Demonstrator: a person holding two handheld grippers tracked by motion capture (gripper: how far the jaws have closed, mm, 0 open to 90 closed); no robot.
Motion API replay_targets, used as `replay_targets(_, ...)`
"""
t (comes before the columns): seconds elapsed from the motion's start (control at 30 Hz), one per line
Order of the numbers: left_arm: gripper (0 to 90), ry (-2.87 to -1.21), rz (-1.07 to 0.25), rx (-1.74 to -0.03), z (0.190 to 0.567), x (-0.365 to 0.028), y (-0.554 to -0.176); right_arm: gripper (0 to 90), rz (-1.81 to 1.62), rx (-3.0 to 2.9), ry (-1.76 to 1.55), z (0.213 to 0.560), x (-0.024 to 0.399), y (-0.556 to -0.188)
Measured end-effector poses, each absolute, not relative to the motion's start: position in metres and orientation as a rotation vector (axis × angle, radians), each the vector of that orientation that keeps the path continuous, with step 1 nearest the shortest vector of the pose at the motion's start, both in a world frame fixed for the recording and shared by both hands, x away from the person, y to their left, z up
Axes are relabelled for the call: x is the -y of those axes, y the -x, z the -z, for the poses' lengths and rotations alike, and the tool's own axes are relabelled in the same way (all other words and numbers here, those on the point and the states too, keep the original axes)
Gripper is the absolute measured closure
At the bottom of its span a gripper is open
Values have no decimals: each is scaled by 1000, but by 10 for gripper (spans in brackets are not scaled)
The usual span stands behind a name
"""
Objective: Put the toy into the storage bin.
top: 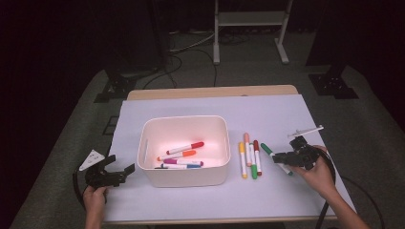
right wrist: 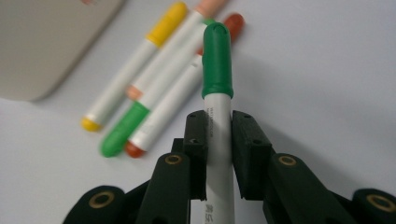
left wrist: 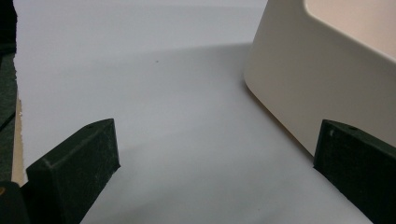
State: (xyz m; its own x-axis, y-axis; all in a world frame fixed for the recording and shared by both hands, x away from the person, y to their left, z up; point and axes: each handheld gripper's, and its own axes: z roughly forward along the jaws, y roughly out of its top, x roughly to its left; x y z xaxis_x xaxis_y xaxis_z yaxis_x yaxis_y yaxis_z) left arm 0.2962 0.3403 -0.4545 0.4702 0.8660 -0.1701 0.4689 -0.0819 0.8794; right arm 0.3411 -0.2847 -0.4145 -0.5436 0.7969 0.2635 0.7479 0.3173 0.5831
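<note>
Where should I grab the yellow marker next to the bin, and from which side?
Probably the white barrel of the yellow marker, from straight above, jaws across its width. It lies flat on the paper, pointing away from you, with the bin to its left and the peach marker close on its right, so only a top approach fits.

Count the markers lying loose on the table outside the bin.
4 lie side by side right of the bin: yellow, peach, red and green. A fifth, dark green marker, is clamped in the right gripper.
</note>
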Motion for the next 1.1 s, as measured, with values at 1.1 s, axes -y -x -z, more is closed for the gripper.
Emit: replay_targets(1.1, 0, -1721, -490, -1149, 454, -340, -297, 762, -1285, -2722, -990, 277, 191, -326)
